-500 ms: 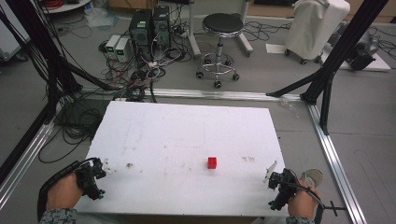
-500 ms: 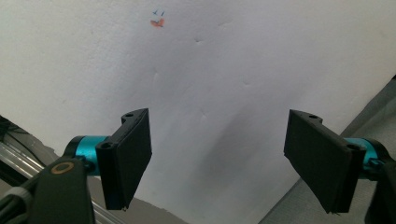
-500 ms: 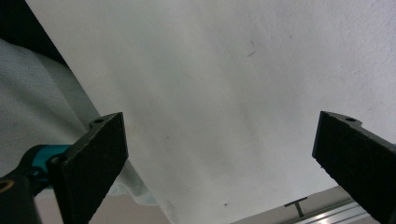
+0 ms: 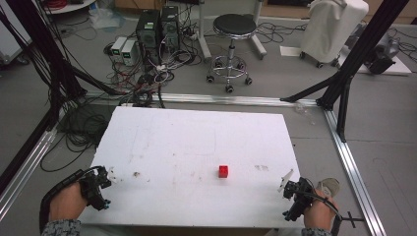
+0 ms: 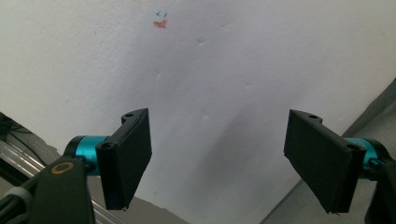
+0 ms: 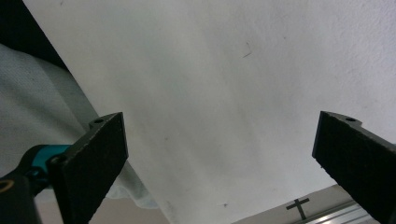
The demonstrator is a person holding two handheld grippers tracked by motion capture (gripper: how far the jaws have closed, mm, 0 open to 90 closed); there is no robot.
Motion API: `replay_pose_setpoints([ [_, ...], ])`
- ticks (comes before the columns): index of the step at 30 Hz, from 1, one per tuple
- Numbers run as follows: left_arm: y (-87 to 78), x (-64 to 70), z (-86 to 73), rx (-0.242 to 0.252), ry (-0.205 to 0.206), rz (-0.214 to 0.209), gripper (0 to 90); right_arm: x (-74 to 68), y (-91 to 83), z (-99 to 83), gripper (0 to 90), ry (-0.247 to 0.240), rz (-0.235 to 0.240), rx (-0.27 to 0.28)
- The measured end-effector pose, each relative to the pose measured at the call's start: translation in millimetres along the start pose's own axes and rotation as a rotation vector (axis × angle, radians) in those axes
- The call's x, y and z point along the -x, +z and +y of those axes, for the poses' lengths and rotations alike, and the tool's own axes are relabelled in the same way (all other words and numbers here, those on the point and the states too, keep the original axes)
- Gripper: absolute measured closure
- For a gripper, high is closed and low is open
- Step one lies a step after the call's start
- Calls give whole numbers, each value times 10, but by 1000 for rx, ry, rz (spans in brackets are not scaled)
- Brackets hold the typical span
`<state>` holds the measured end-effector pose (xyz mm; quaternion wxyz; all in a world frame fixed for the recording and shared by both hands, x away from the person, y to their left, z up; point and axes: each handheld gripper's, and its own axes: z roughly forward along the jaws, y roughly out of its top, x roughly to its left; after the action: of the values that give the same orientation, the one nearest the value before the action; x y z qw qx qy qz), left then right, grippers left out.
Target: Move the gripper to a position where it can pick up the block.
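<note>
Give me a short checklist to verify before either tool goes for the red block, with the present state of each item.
1. Left tool open, nothing between its jaws: ok.
2. Right tool open, nothing between its jaws: ok.
3. Red block lies free on the white table, touched by nothing: ok.
4. Table surface between the block and each tool free of other things: ok, only small marks show.
5. Either tool already lined up on the block: not ok; both sit at the near corners, left tool, right tool.
6. Which way the block's faces are turned for a grip: cannot tell, too small.
</note>
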<state>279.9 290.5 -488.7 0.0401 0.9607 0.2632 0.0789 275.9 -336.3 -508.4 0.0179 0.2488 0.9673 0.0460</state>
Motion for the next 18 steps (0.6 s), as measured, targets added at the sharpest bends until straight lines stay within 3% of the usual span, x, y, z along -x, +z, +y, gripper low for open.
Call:
replay_pose_setpoints([
  [3, 8, -1, 6, 5, -2, 4, 235, 2, 4, -11, 26, 16, -4, 9],
  [18, -4, -19, -10, 13, -7, 9, 235, 19, -12, 58, 26, 6, 7, 55],
])
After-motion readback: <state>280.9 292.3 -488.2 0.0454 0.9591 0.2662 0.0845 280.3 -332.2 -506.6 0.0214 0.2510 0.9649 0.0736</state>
